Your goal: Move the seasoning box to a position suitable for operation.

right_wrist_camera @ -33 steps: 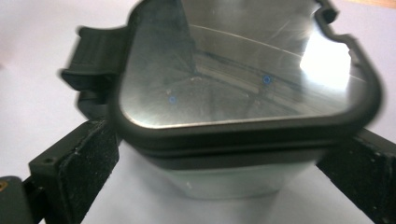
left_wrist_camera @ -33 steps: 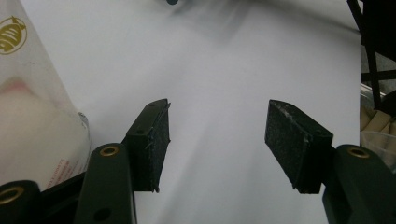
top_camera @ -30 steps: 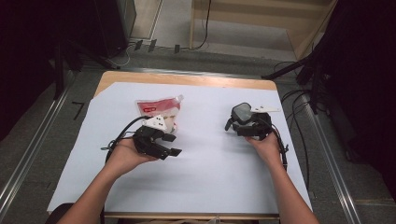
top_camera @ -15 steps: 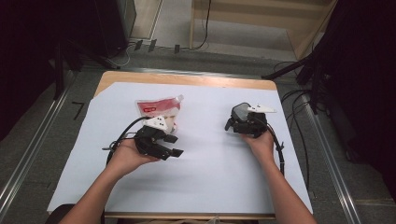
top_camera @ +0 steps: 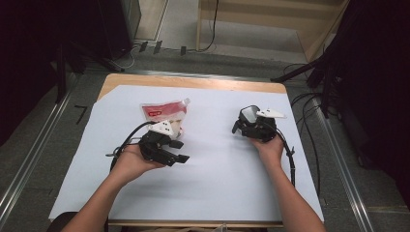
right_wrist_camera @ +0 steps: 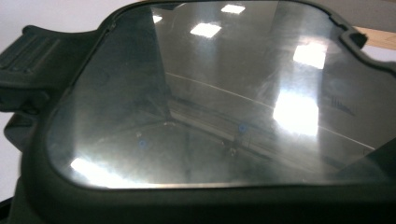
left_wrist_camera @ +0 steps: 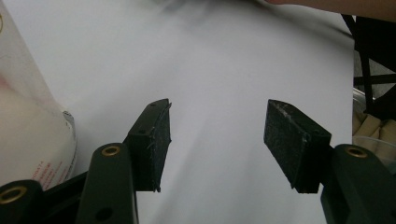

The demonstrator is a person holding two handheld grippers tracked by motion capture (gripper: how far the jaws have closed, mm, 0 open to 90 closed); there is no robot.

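Just beyond our left gripper [top_camera: 175, 151], jaws wide and empty, lies the red-and-white pouch [top_camera: 163, 112] on the white sheet [top_camera: 217, 169], nearer it than our right gripper [top_camera: 240, 126], whose jaws we cannot read.

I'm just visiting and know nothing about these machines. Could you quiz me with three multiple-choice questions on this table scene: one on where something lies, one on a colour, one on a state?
1. Where does the red and clear plastic pouch lie?
A. just beyond the left gripper
B. beside the right gripper
C. on the floor

2. What colour is the sheet covering the wooden table?
A. green
B. white
C. black

3. How do the left gripper's jaws stand?
A. shut on the pouch
B. shut on nothing
C. open, with nothing between them

Answers: 1 A, the high view shows the pouch past that gripper. 2 B, the sheet is plainly white. 3 C, the left gripper view shows bare sheet in the gap between its pads.
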